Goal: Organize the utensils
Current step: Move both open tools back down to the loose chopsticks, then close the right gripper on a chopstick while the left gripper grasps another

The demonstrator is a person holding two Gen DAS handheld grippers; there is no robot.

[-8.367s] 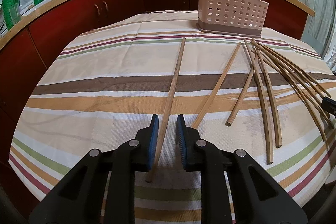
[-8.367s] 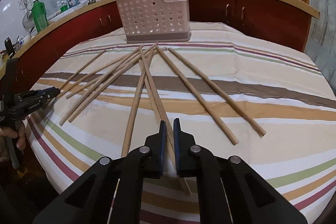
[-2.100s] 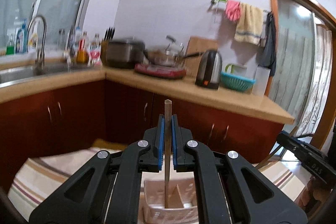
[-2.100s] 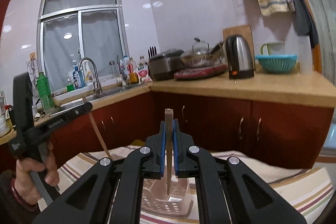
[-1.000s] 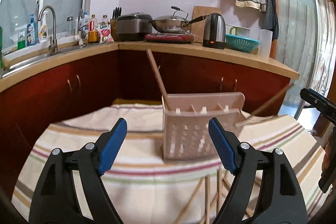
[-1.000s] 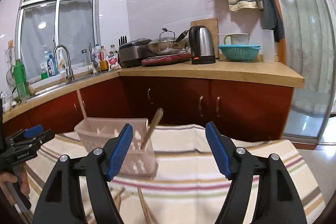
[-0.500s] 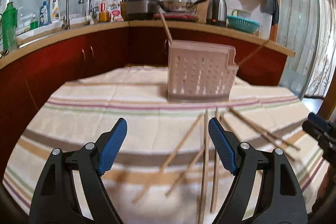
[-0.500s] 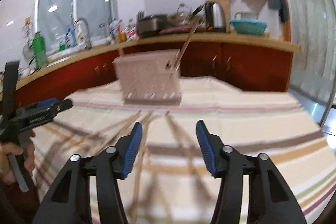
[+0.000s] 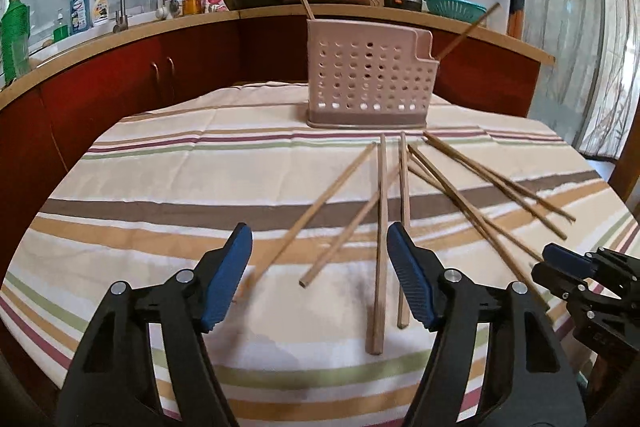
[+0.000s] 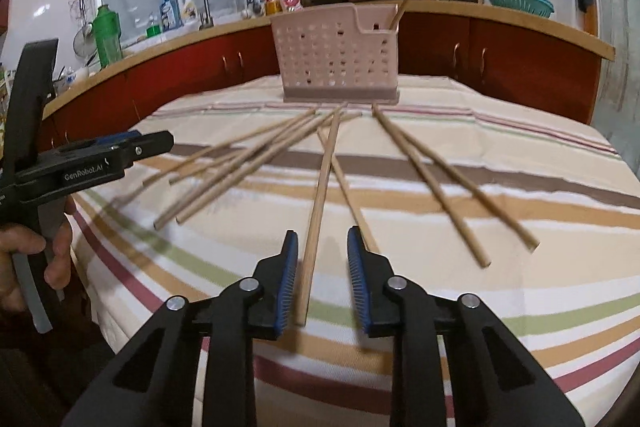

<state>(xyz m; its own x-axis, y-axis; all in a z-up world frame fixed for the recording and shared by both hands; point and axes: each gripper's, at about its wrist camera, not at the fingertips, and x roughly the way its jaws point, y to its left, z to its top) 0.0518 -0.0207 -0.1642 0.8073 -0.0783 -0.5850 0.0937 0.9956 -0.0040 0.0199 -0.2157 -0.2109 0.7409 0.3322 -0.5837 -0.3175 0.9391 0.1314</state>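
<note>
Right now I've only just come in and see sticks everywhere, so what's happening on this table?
A person holding a tool in each hand is sorting wooden chopsticks into the pink holder. Two chopsticks already lean in it; the rest lie loose on the striped tablecloth. Both tools are open and empty: the right tool straddles one chopstick, and the left tool hovers over several others.

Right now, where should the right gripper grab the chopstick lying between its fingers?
Grip the chopstick at its near end, coming straight down with the open right gripper already straddling it. It lies flat on the striped tablecloth, pointing toward the holder, and that end looks clear of the others.
</note>
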